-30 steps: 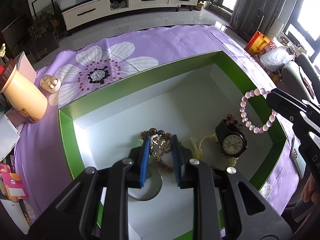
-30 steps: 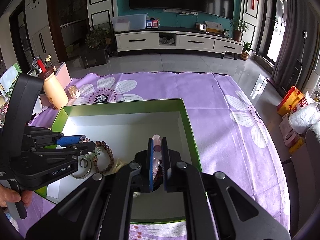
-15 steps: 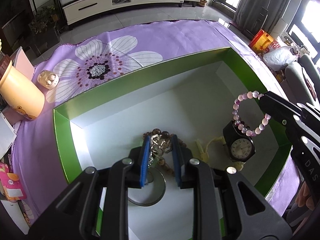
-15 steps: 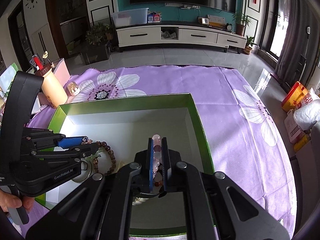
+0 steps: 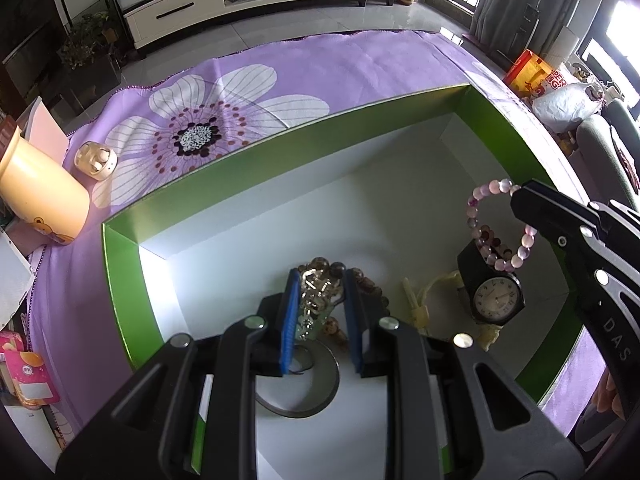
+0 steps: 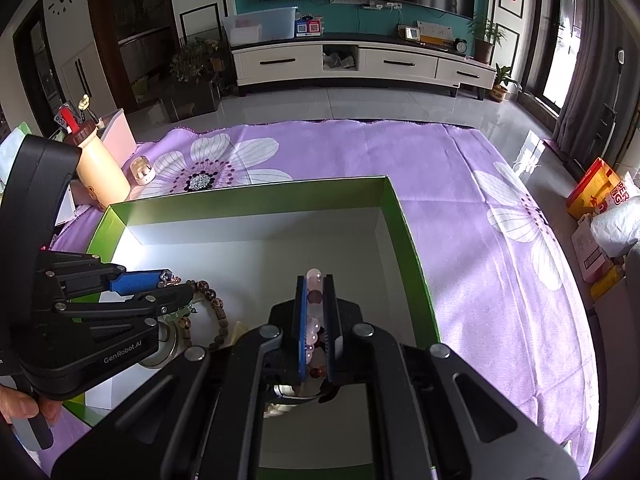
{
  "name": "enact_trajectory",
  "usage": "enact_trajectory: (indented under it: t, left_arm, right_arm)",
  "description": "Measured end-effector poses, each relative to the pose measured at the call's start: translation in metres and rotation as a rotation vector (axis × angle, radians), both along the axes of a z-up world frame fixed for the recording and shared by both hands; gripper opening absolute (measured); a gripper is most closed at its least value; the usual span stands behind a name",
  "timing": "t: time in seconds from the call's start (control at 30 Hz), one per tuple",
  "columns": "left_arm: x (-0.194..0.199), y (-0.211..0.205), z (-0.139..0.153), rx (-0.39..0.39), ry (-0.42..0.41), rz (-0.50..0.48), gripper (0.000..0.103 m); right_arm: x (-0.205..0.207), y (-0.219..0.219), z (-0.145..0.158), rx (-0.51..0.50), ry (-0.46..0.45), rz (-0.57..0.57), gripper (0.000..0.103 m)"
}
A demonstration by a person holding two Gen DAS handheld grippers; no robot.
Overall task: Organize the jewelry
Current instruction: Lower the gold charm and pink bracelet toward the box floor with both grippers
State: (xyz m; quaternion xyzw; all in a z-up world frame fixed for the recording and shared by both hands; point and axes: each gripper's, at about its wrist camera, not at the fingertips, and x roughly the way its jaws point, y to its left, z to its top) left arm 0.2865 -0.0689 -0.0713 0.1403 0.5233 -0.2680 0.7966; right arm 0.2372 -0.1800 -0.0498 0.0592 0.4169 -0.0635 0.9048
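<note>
Green-walled box [image 5: 248,184] with white floor holds a black watch [image 5: 494,298], brown bead bracelet [image 6: 212,306], metal ring [image 5: 316,392], yellow cord [image 5: 420,296]. Right gripper [image 6: 314,312] clenched on pink bead bracelet [image 5: 486,236], hanging above the watch near the right wall. Left gripper [image 5: 320,308] grips a gold chain piece [image 5: 314,292] low at the box's left. Far half of floor bare. Outside on purple cloth [image 6: 460,184]: yellow bottle [image 5: 38,196], small earbud case [image 5: 96,158].
</note>
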Motion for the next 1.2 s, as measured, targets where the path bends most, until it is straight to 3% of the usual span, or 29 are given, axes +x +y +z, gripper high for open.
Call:
enact_trajectory:
  t: [1.2]
  left_arm:
    - [-0.001, -0.003, -0.010, 0.063, 0.022, -0.008, 0.021]
  right_arm:
    - [0.011, 0.000, -0.014, 0.001, 0.059, -0.001, 0.007]
